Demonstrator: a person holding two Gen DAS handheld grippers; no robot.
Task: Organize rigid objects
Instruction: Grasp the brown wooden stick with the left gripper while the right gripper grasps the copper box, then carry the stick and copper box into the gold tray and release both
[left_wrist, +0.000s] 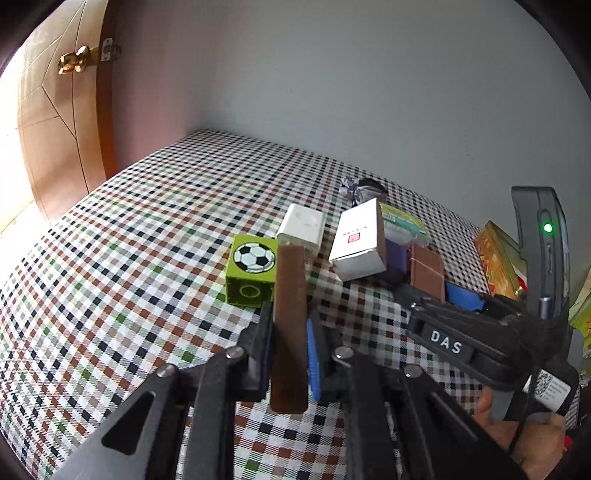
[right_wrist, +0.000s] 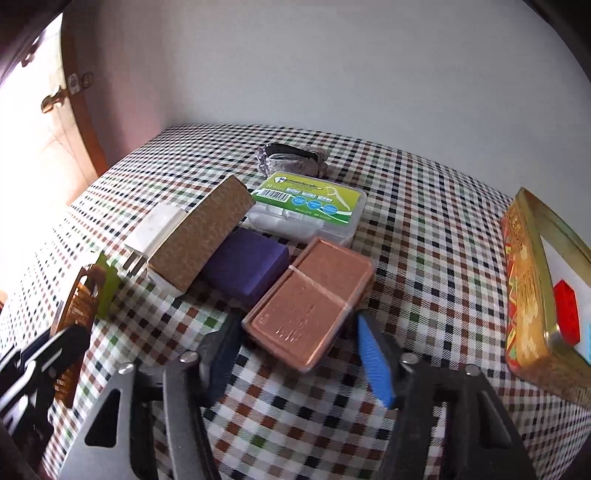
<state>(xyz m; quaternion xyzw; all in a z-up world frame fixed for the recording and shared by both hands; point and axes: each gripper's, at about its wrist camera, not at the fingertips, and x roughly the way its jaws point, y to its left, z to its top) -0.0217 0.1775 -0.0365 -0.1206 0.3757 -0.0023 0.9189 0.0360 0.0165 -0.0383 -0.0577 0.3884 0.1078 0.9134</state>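
While both tools work over the checked tablecloth (left_wrist: 155, 229), the parts read as follows.

Left gripper (left_wrist: 290, 328): pressed together on a flat brown rectangular comb-like piece (left_wrist: 290, 314), held edge-up between the pads; the thin edge suits a narrow pinch.

Right gripper (right_wrist: 295, 354): jaws straddle the near end of a copper-coloured flat rectangular case bound with a rubber band (right_wrist: 314, 302); the blue pad (right_wrist: 375, 360) stands just clear at 4 o'clock of the case, so it is spread, not yet gripping.

Cluster: a purple rectangular block (right_wrist: 245, 269) touches the case at 10 o'clock; a white carton with a brown speckled side (right_wrist: 201, 236) leans on that block; a clear plastic floss-pick box with a green label (right_wrist: 314, 210) lies at 12 o'clock.

Green cube printed with a football (left_wrist: 253, 271): at 11 o'clock of the left pinch, beside a white plug adapter (left_wrist: 303, 227).

Ornate gold-rimmed tin (right_wrist: 535, 291): well apart at 3 o'clock.

Judgement: the heap wants separating; the case comes out first, being nearest and unburdened.
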